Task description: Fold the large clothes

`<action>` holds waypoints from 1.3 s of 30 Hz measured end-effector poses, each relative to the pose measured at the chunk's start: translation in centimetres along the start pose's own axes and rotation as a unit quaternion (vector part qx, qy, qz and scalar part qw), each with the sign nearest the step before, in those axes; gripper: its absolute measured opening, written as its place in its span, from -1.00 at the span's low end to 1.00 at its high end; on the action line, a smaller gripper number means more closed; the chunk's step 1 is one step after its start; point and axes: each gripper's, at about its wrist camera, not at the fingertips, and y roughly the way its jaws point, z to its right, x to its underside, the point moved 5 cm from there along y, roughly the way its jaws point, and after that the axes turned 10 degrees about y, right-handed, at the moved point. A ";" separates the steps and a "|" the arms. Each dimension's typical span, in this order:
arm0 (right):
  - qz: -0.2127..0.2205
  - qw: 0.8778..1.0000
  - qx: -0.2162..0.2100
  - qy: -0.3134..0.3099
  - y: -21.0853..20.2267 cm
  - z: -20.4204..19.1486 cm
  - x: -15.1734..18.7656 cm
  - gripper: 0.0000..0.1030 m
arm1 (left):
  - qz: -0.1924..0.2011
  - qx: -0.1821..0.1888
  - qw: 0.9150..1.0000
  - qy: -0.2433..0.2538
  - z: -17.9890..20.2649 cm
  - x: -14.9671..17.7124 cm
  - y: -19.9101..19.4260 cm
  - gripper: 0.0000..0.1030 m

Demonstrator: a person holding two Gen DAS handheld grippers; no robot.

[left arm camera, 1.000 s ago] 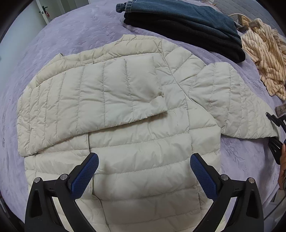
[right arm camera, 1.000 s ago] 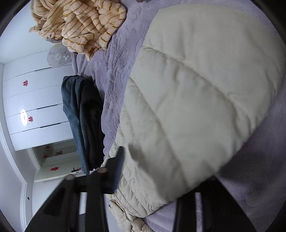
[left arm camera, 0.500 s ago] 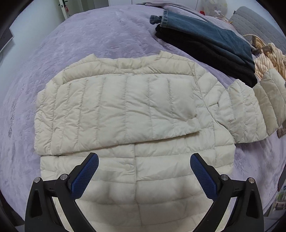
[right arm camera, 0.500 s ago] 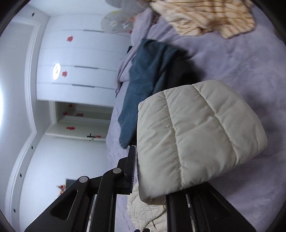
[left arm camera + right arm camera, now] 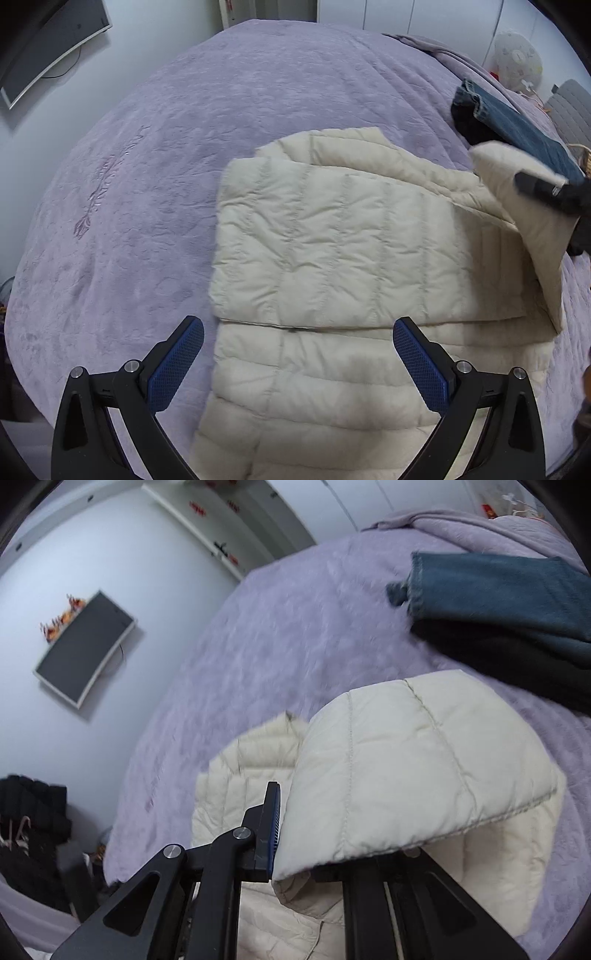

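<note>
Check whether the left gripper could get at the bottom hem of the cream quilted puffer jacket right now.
Probably yes: the left gripper is open and empty directly above the cream quilted puffer jacket, with nothing between them.

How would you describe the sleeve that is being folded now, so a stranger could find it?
On the purple bedspread lies a cream quilted jacket. Its raised sleeve, beside the folded jeans, is the only part lifted, pinched in the right hand-held gripper.

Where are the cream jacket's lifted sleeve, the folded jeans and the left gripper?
lifted sleeve (image 5: 406, 775), right wrist view, on its quilted cuff end.
folded jeans (image 5: 509, 590), right wrist view, on the top denim layer.
left gripper (image 5: 299, 365), left wrist view, midway between its blue fingertips.
</note>
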 end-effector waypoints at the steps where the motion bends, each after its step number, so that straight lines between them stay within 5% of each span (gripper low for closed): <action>1: -0.019 1.000 0.012 -0.003 2.1 -0.1 0.9 -0.73 | 0.000 -0.002 1.000 -0.004 -0.8 0.0 0.3 0.99; 5: -0.058 0.996 0.065 0.002 7.7 1.5 4.0 -0.72 | 0.000 -0.010 1.000 -0.009 -2.7 0.2 1.8 0.99; 8: -0.058 0.995 0.080 -0.006 8.1 1.5 6.0 -0.64 | -0.003 -0.005 1.000 -0.010 -3.3 0.4 2.8 0.99; 9: -0.058 0.995 0.079 -0.011 8.1 1.4 6.2 -0.33 | -0.003 -0.002 1.000 -0.011 -3.5 0.5 3.0 0.99; 10: -0.060 0.995 0.077 -0.017 8.0 1.1 6.5 0.20 | -0.004 0.000 1.000 -0.012 -3.6 0.6 3.1 0.99; 12: -0.058 0.995 0.080 -0.030 7.5 0.0 6.6 0.55 | -0.004 0.003 1.000 -0.015 -3.8 0.6 3.4 0.99; 18: -0.043 0.995 0.085 -0.012 4.2 -0.7 6.6 0.55 | 0.002 0.003 1.000 -0.024 -5.1 0.3 3.1 0.99; 23: 0.023 0.992 0.065 0.109 0.4 2.4 5.4 0.54 | 0.009 -0.003 1.000 -0.027 -6.4 0.0 2.8 0.99; 24: 0.033 0.989 0.061 0.129 0.2 3.2 5.0 0.32 | 0.009 -0.005 1.000 -0.026 -6.6 0.0 2.8 0.99; 25: 0.036 0.988 0.057 0.142 0.4 3.5 4.5 -0.30 | 0.009 -0.006 1.000 -0.027 -6.8 -0.1 2.8 0.99; 27: 0.031 0.988 0.049 0.141 1.0 3.4 3.8 -0.64 | 0.009 -0.006 0.999 -0.034 -7.2 -0.1 2.7 0.99; 32: 0.008 0.998 0.054 -0.012 3.3 -2.7 4.1 -0.64 | 0.015 -0.017 0.998 -0.056 -8.8 -0.2 2.1 0.99; 37: -0.065 0.985 0.098 -0.129 7.4 -6.2 8.4 -0.59 | 0.024 -0.033 0.997 -0.068 -10.5 -0.8 1.5 0.99; 38: -0.077 0.983 0.101 -0.132 7.9 -6.2 9.0 -0.51 | 0.025 -0.035 0.997 -0.071 -10.7 -0.9 1.4 0.99; 39: -0.086 0.983 0.101 -0.128 8.2 -6.2 9.5 -0.15 | 0.027 -0.036 0.996 -0.072 -10.9 -1.1 1.3 0.99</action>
